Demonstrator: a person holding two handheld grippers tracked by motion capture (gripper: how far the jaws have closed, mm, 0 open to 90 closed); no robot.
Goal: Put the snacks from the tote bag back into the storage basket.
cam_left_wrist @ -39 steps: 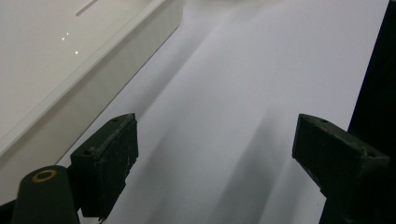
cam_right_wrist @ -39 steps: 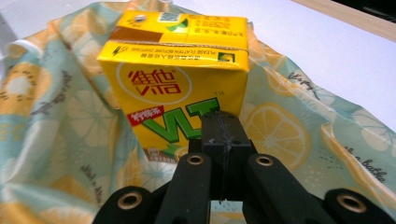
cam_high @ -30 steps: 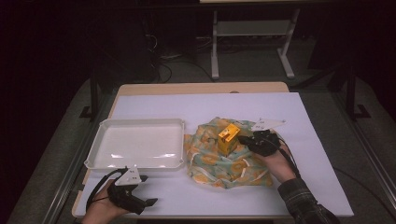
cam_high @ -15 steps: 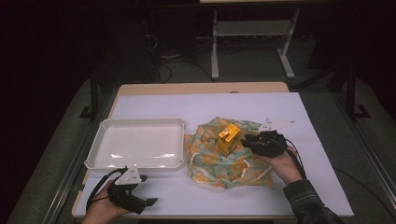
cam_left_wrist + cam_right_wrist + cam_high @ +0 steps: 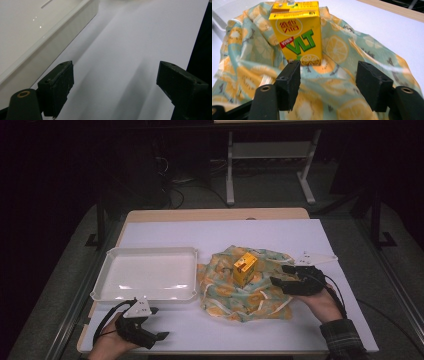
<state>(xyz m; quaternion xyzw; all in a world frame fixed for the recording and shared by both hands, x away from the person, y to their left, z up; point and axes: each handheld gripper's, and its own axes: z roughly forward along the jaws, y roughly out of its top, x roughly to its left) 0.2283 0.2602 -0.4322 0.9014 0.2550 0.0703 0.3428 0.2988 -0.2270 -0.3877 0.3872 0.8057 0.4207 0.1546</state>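
Right gripper [image 5: 325, 80] jaws just opened, letting go of the yellow lemon-tea carton [image 5: 297, 31] standing on the lemon-print cloth [image 5: 352, 52]. Left gripper [image 5: 115, 85] jaws gape wide over bare table [image 5: 125, 37], holding nothing.

The room is dim, its floor and far background almost black, while the white table sheet [image 5: 260, 232] catches light from above and stands out evenly lit. The white tray [image 5: 150, 251] shows small glare spots near its near edge and, in the left gripper view, pinpoint highlights on its glossy floor. There, soft long shadows run across the sheet, and the near jaws look slightly soft. In the right gripper view the yellow drink carton [image 5: 298, 32] is sharp, the lemon-print cloth [image 5: 342, 50] blurs toward the near edge, and the far sheet is washed out.
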